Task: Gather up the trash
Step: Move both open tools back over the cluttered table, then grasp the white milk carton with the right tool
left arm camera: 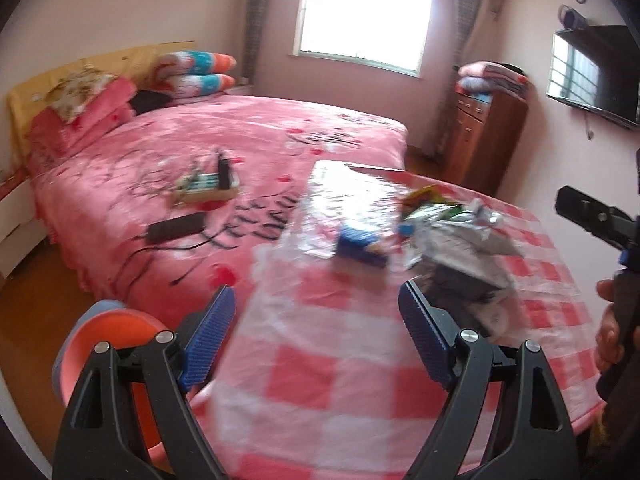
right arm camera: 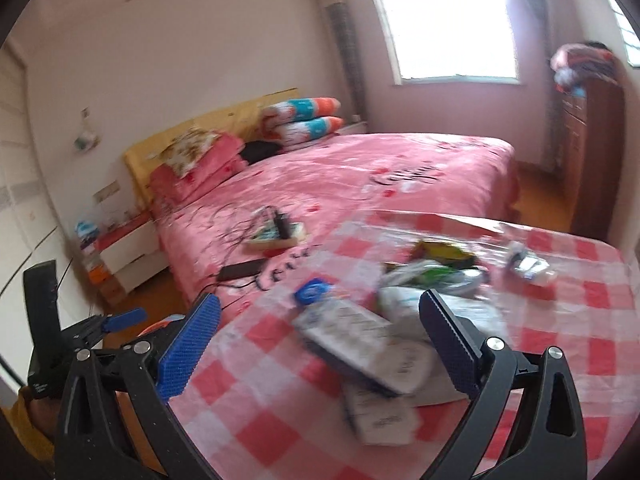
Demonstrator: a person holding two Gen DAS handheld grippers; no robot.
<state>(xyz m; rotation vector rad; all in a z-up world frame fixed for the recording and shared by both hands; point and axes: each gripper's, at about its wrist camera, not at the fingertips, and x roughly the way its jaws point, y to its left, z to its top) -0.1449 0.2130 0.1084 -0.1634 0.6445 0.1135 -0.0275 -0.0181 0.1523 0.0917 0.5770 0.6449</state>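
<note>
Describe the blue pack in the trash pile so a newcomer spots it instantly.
Find the checked table beside the bed. Its far half holds a trash pile. The blue pack lies at the pile's bed-side edge, the only solid blue item among silver and green wrappers.

Left gripper: two black plastic arms, each ribbed with a triangular cut-out, a round silver screw head at every pivot. Fingers carry blue pads with a fine grid texture; the one at 3 o'clock looks darker navy.

Right gripper: same build, black forked arms, silver pivot screws, bright blue textured pad at 9 o'clock, darker pad at 3 o'clock. Seen from the left camera it shows a black body with a blue part, at 3 o'clock.

Yellow sleeve at 8 o'clock behind the left gripper's black handle.
</note>
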